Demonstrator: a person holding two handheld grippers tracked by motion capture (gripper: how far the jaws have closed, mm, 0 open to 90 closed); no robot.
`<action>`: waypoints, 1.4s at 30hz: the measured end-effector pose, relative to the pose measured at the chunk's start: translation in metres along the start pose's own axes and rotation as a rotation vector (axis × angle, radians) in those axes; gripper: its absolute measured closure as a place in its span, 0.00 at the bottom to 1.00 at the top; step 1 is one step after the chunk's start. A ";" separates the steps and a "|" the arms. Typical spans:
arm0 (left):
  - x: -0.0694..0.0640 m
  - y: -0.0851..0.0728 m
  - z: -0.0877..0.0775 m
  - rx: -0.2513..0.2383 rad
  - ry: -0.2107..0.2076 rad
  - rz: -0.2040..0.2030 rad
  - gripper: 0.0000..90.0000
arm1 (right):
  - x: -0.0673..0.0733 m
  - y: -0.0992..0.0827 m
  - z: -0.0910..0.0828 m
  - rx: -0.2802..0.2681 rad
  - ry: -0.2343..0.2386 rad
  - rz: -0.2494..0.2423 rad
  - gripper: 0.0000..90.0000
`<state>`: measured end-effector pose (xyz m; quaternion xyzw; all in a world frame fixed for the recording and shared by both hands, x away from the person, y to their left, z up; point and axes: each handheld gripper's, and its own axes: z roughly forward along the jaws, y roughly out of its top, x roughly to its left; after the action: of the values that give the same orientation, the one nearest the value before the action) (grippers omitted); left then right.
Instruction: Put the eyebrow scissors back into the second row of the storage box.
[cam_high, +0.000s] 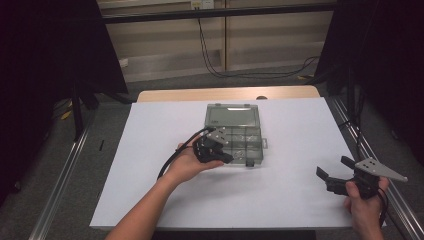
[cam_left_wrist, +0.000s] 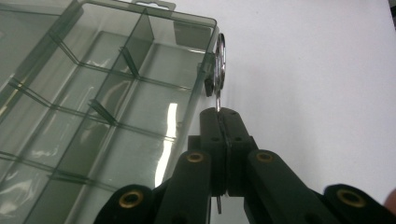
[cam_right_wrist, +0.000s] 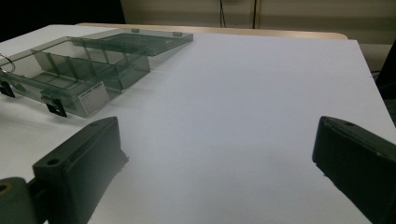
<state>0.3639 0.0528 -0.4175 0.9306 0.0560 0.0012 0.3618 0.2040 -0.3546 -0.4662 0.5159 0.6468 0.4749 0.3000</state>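
The bench (cam_high: 280, 190), covered in white, carries a clear plastic box (cam_high: 235, 135) with its lid laid open and its compartments divided by thin walls. The left claw (cam_left_wrist: 223, 114) sits at the box's near corner, jaws pressed tight together on a thin metal key ring (cam_left_wrist: 219, 60), which stands just ahead of its tips against the box's outer wall. The right claw (cam_right_wrist: 215, 154) rests well apart from the box, jaws spread wide, holding nothing.

My left gripper (cam_high: 226, 156) sits in my left hand (cam_high: 192, 165), forearm angled in from below, its jaws pressed together. My right gripper (cam_high: 334, 171) rests low in my right hand (cam_high: 367, 202), jaws spread wide apart.
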 end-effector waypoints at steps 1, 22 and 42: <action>0.001 0.001 -0.001 0.001 0.003 -0.003 1.00 | 0.000 0.000 0.000 0.002 0.001 0.000 0.01; 0.021 0.016 -0.002 0.001 0.073 0.014 0.99 | 0.001 0.000 0.001 0.006 0.003 -0.004 0.01; 0.029 0.005 0.022 0.062 0.122 0.051 0.99 | 0.001 -0.001 0.002 0.011 0.005 -0.008 0.01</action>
<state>0.3947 0.0373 -0.4311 0.9407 0.0544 0.0654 0.3285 0.2048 -0.3535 -0.4675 0.5136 0.6522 0.4715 0.2976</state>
